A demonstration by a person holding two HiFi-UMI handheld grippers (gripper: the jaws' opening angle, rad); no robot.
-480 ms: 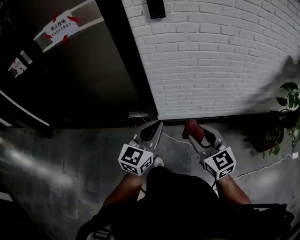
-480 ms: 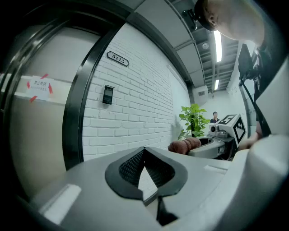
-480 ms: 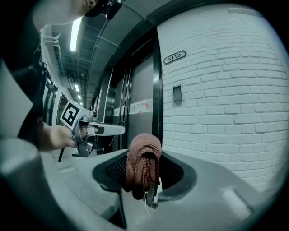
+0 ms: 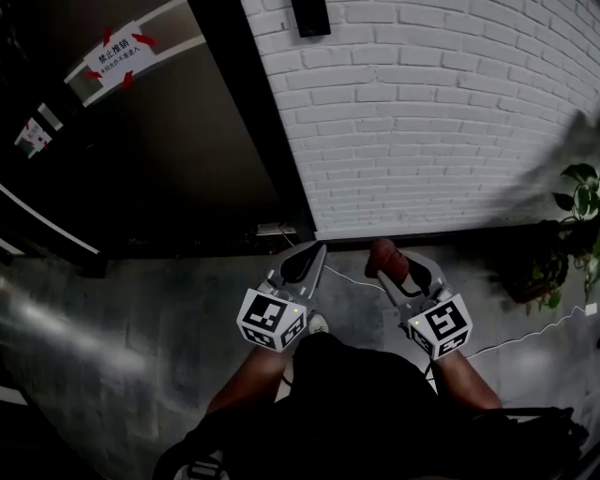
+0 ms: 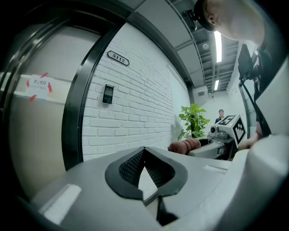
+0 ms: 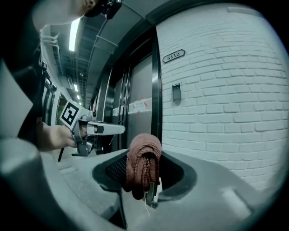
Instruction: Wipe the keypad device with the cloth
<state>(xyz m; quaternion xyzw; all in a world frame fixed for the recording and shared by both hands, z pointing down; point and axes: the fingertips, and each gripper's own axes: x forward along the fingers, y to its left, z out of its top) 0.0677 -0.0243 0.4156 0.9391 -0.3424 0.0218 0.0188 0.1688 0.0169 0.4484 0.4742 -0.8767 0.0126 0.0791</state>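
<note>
A small dark keypad device hangs high on the white brick wall, well above both grippers; it also shows as the keypad in the left gripper view and the keypad in the right gripper view. My right gripper is shut on a reddish-brown cloth, which bunches over the jaws as the cloth. My left gripper is shut with nothing in it, its tips meeting at the left gripper. Both are held low, side by side, in front of the wall's base.
A dark door with a red-and-white sticker stands left of a black frame. A number plate sits above the keypad. A potted plant stands at right, and a white cable runs along the grey floor.
</note>
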